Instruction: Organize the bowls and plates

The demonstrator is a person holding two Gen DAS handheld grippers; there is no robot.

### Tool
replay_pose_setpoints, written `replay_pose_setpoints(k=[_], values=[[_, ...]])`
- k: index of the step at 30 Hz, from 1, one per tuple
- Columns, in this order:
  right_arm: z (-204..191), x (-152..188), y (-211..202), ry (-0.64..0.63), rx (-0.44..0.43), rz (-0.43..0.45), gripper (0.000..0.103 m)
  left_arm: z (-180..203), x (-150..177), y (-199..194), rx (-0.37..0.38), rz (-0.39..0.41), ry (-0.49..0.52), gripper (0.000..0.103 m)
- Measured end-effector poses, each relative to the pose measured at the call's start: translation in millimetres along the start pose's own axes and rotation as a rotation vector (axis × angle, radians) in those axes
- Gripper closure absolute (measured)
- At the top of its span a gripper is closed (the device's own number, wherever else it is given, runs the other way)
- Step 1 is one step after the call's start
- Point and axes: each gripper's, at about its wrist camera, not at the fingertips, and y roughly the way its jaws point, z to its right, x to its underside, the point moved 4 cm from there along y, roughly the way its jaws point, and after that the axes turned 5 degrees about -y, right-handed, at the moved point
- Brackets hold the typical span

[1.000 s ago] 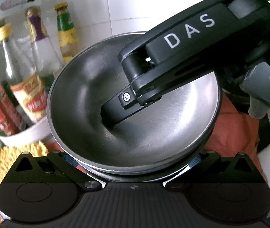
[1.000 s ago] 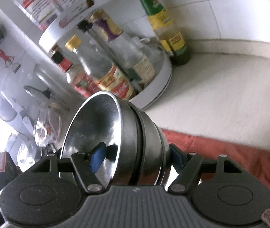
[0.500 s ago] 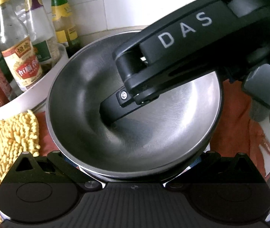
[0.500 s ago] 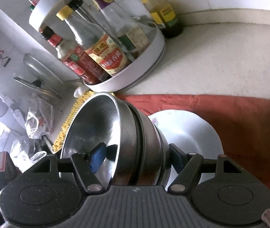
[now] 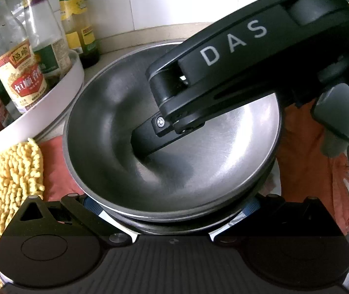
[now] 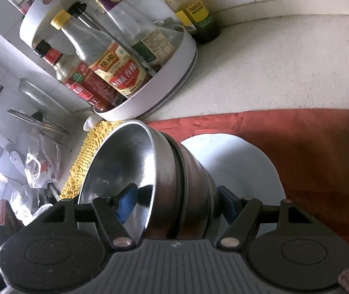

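Right gripper (image 6: 174,203) clamps the stack of nested steel bowls (image 6: 174,171) through its wall, one finger inside, directly above the white plate (image 6: 248,166). Left gripper (image 5: 172,208) grips the stack's underside. Beyond the plate, a white tray (image 6: 169,73) holds sauce bottles (image 6: 115,71).

Left gripper (image 5: 172,207) fingertips hidden under the nested steel bowls (image 5: 174,152), so its grip can't be read (right gripper's (image 6: 174,202) outer finger (image 6: 227,202) sits behind the stack too), white plate (image 6: 243,169) mostly covered, bottle tops cut by frame edge.
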Motion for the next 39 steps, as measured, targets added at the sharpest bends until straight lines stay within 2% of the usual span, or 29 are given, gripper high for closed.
replay_pose_setpoints(k=[7, 18, 26, 32, 39], values=[[-7.0, -1.3, -3.8, -0.070, 0.056, 0.024, 0.037, -3.6, 2.8, -5.4, -0.020, -0.036, -0.010, 0.000], [-15.9, -1.1, -2.5, -0.113, 0.108, 0.021, 0.037, -15.8, 17.1, -29.2, -0.036, -0.024, -0.045, 0.000], [-30.0, 0.1, -22.3, -0.149, 0.128, 0.087, 0.037, -30.5, 27.7, -57.3, -0.036, 0.006, -0.127, 0.000], [-40.0, 7.6, -51.0, -0.154, 0.150, 0.145, 0.037, -46.8, 25.5, -82.8, -0.027, 0.044, -0.254, 0.000], [-55.4, 36.3, -92.6, -0.148, 0.250, 0.256, 0.036, -51.3, 26.9, -101.2, -0.055, 0.079, -0.369, 0.000]])
